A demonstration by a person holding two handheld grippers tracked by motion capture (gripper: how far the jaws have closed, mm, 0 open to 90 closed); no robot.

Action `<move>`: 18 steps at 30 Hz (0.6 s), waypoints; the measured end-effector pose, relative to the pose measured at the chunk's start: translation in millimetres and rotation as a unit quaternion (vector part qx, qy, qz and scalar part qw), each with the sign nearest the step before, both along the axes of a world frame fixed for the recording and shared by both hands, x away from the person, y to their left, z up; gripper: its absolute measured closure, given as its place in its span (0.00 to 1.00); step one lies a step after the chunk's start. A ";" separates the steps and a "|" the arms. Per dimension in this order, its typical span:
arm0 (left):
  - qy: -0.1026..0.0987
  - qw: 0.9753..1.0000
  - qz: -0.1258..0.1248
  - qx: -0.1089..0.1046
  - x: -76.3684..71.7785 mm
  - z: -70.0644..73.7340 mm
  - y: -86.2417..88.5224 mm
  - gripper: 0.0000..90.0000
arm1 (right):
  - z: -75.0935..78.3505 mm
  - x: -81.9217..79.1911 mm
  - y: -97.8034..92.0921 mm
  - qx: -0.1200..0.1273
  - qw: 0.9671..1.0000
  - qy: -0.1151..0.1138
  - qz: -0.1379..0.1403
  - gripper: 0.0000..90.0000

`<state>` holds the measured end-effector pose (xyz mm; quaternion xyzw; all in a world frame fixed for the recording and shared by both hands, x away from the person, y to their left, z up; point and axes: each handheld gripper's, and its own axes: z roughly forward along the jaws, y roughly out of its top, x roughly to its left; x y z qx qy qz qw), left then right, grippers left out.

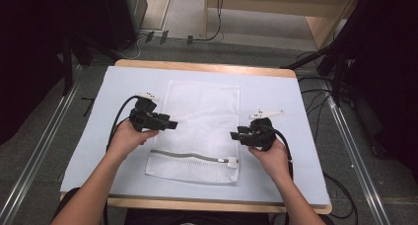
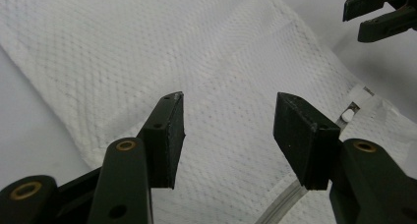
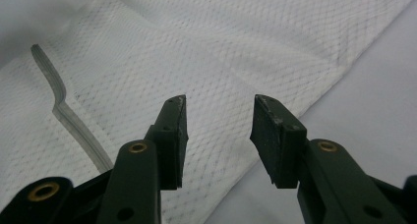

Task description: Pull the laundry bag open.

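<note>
Bright, even overhead light on the white mesh bag, soft faint shadows beside it, dark room beyond, near jaws slightly blurred.

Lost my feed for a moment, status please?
Left gripper and right gripper open, empty, above the white mesh laundry bag. Bag flat on table, grey zipper closed. Nothing in the way.

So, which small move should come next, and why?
Probably lower the right gripper toward the zipper pull. The mesh laundry bag lies flat, zipper closed, and both grippers, left gripper too, hover open and empty.
</note>
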<state>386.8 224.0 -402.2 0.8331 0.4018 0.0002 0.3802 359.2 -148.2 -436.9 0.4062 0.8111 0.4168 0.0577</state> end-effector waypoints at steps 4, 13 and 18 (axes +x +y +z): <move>-0.002 1.000 -0.017 0.015 -4.2 -0.5 -9.5 0.49 | -2.2 -6.1 -1.1 -0.003 1.000 0.002 0.005 0.68; -0.005 0.999 -0.036 0.012 -14.8 3.1 -31.0 0.49 | -4.3 -17.8 -2.9 -0.007 1.000 0.007 0.006 0.73; -0.014 0.998 -0.053 0.002 -22.6 0.8 -42.3 0.49 | -9.5 -22.6 1.5 -0.012 1.000 0.007 0.012 0.81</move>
